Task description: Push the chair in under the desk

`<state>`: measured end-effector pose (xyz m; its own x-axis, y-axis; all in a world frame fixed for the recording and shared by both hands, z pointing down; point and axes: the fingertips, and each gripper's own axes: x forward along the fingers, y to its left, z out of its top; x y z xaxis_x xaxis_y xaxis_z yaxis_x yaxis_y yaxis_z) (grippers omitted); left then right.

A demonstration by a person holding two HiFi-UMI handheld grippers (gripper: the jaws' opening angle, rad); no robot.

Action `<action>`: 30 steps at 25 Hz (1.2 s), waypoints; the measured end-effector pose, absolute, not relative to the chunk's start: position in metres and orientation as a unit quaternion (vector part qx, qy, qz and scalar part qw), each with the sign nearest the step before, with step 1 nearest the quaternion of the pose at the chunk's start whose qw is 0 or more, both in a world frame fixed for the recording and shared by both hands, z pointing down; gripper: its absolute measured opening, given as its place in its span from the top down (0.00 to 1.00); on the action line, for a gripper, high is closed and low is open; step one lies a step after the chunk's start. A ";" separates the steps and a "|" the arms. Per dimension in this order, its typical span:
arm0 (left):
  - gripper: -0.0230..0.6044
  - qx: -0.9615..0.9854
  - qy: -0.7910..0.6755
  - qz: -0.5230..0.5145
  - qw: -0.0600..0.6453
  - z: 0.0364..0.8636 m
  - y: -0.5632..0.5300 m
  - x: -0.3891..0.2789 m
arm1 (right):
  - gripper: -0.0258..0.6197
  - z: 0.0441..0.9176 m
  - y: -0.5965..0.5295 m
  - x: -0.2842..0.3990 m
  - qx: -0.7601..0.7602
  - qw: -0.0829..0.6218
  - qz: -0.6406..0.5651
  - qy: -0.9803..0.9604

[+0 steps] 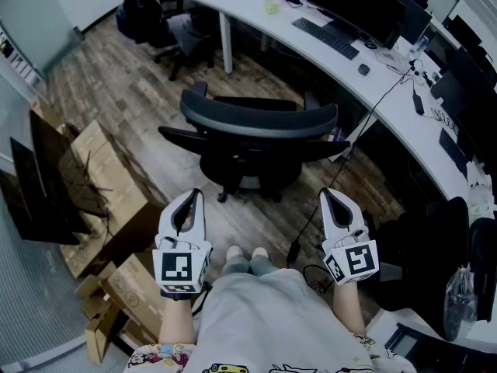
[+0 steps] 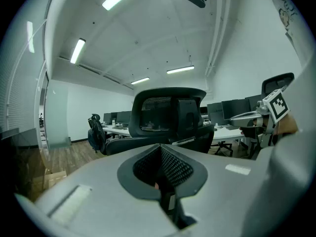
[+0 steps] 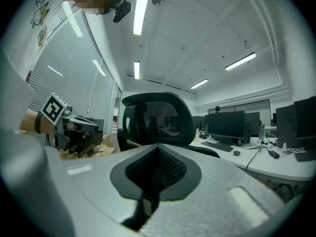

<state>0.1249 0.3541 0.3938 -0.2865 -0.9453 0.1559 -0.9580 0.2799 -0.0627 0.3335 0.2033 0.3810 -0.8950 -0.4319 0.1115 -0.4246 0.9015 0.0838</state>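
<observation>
Facing the black mesh-backed office chair, clear of the curved white tabletop. Holding left gripper and right gripper behind it, jaws pressed together, probably for pushing.

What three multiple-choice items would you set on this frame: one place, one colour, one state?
1. Where is the office chair relative to the curved desk?
A. Pushed in under it
B. Pulled out, standing apart from it
C. Tipped over on its side against it

2. What colour is the desk top?
A. White
B. Black
C. Wood brown

3. What state are the left tool and right tool in?
A. Both shut, holding nothing
B. Left shut on the chair's backrest
C. Both wide open

Answers:
1 B: the head view shows the chair upright with bare flooring between it and the desk.
2 A: the top is white under the dark monitors and keyboards.
3 A: each gripper view shows the jaws together and the chair still ahead, untouched.
</observation>
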 end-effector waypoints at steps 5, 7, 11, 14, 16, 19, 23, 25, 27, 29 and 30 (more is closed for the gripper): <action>0.94 0.589 -0.803 0.070 0.052 0.394 0.354 0.123 | 0.96 0.382 0.202 0.332 0.219 0.063 -0.031 -0.973; 0.94 0.591 -0.803 0.063 0.049 0.394 0.354 0.124 | 0.96 0.380 0.202 0.333 0.217 0.056 -0.031 -0.974; 0.90 0.592 -0.803 0.063 0.044 0.392 0.352 0.122 | 0.94 0.376 0.197 0.335 0.211 0.052 -0.039 -0.975; 0.83 0.595 -0.800 0.071 0.039 0.390 0.349 0.120 | 0.83 0.373 0.193 0.332 0.193 0.055 -0.045 -0.979; 0.77 0.602 -0.794 0.081 0.023 0.387 0.344 0.117 | 0.77 0.373 0.189 0.329 0.180 0.063 -0.053 -0.980; 0.72 0.611 -0.785 0.099 0.003 0.388 0.338 0.109 | 0.68 0.376 0.180 0.322 0.159 0.079 -0.063 -0.982; 0.64 0.611 -0.781 0.133 -0.002 0.391 0.331 0.096 | 0.61 0.378 0.168 0.316 0.145 0.096 -0.080 -0.981; 0.62 0.611 -0.777 0.151 -0.004 0.395 0.327 0.090 | 0.58 0.379 0.161 0.313 0.142 0.102 -0.087 -0.981; 0.59 0.613 -0.772 0.169 -0.007 0.398 0.322 0.085 | 0.56 0.383 0.153 0.311 0.139 0.110 -0.093 -0.980; 0.55 0.618 -0.763 0.188 -0.012 0.402 0.316 0.080 | 0.55 0.387 0.144 0.308 0.137 0.121 -0.100 -0.978; 0.54 0.620 -0.759 0.198 -0.013 0.405 0.312 0.077 | 0.53 0.389 0.139 0.307 0.136 0.127 -0.105 -0.977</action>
<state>0.0768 0.3124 0.4048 -0.2313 -0.9464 0.2256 -0.9357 0.1529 -0.3179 0.3073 0.1392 0.3889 -0.9306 -0.2926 0.2200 -0.2394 0.9411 0.2388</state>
